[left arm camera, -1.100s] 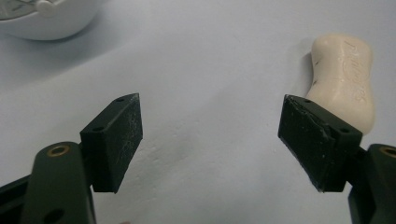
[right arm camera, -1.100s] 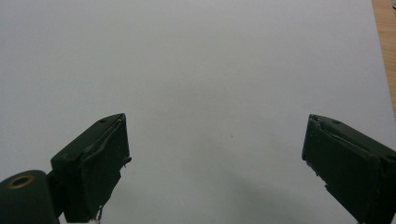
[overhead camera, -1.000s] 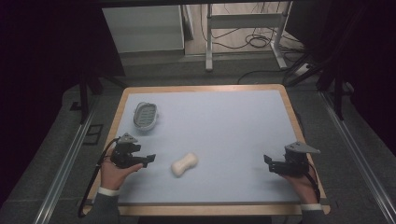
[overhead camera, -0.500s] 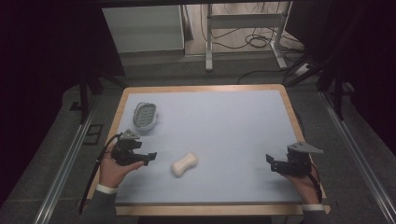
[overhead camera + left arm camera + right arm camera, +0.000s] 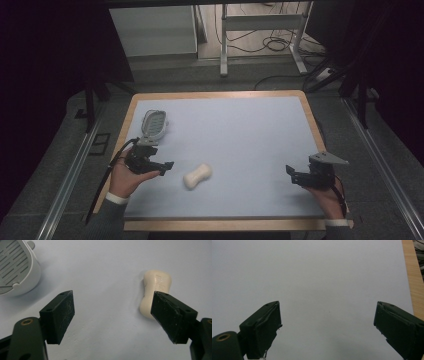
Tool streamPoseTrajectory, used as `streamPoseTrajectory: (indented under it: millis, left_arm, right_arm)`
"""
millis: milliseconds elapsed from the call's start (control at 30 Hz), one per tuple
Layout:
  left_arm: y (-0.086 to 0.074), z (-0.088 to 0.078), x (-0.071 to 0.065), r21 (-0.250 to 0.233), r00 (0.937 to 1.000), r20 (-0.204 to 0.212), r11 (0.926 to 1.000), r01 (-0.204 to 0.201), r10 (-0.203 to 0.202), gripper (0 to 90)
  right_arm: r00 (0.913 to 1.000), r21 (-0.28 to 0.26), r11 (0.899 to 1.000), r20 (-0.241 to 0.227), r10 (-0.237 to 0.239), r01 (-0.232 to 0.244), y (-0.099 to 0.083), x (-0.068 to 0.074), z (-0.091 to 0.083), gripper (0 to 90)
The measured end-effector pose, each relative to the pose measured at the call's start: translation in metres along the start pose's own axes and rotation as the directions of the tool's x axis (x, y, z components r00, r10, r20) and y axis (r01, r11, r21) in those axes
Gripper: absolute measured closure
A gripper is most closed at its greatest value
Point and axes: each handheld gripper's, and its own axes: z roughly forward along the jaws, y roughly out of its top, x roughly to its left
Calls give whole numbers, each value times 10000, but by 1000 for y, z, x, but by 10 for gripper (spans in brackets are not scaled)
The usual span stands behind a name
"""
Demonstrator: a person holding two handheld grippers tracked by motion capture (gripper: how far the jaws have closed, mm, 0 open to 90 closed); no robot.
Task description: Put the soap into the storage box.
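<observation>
1. The wood-rimmed table with a pale blue top [image 5: 225,102] bears everything.
2. The white slatted oval soap dish [image 5: 154,123] sits at the far left, beyond the left gripper [image 5: 162,166].
3. The left gripper's jaws gape wide, holding nothing.
4. The right gripper [image 5: 291,173], well apart over bare table, gapes wide and empty too.
5. The cream waisted soap bar [image 5: 197,175] lies just right of the left gripper; the left gripper view shows lettering embossed on it [image 5: 155,293].

Cream-white soap bar [image 5: 197,175] at lower centre, pale against the light blue-grey mat [image 5: 235,130]. Upper left of the mat, a white-grey soap dish [image 5: 153,123] with a slatted, striped insert. A light wood table edge [image 5: 215,94] frames the mat. Both grippers, left [image 5: 167,166] and right [image 5: 290,173], are black.
</observation>
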Motion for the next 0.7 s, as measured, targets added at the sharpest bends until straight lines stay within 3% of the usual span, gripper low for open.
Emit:
streamPoseTrajectory:
  millis: [200, 367, 700]
  left_arm:
    - [8, 3, -6, 228, 9997, 38, 9994, -250, 249, 191]
    - [13, 10, -14, 551, 9989, 304, 9978, -382, 366, 191]
    - [21, 25, -28, 1097, 9955, 498, 9903, -858, 807, 189]
  right_arm:
    - [10000, -4, 10000, 0, -16, 16, 0, 0, 0, 73]
    - [10000, 66, 10000, 2, -35, 35, -1, 0, 1, 73]
    - [10000, 146, 9999, -82, -53, 54, -2, 2, 3, 73]
